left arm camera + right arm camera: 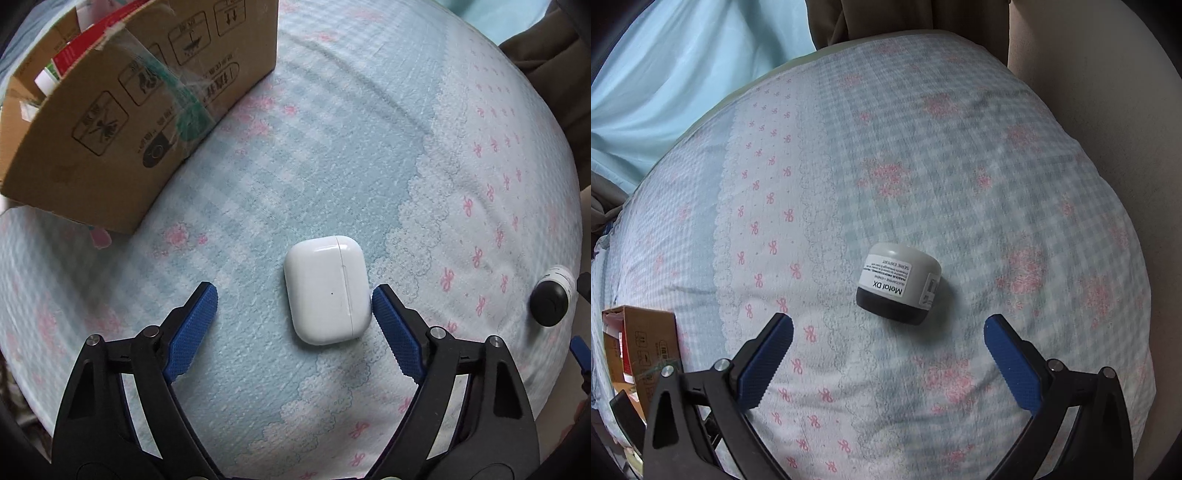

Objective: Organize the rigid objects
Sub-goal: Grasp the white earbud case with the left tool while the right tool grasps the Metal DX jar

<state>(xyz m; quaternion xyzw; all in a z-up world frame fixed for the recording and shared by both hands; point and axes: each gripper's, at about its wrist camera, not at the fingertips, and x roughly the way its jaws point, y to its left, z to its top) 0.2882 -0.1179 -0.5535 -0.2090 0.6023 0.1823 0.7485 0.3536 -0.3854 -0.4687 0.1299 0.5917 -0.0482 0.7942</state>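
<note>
The left wrist view takes in the white earbud case (327, 290) lying flat on the blue checked bedsheet (332, 147), and the open cardboard box (110, 122) well ahead and to the left of the left tongs (294, 299), with red and white packages standing inside it. The right wrist view shows that box (646, 343) only as a sliver at its left edge, and instead gives a clear look at the small white jar (899, 282) with its black lid, tipped on its side, label reading "Metal DX". In the left view the same jar (553, 296) is just a dark disc far off to the right. The left tongs are spread wide; the case sits between the tips, off-centre, its lid edge touching or just beside the right blue pad (397, 332), with clear sheet between it and the left pad. The right tongs (888, 328) are spread wide too, gripping nothing, the jar lying just ahead of the gap between the tips.
</note>
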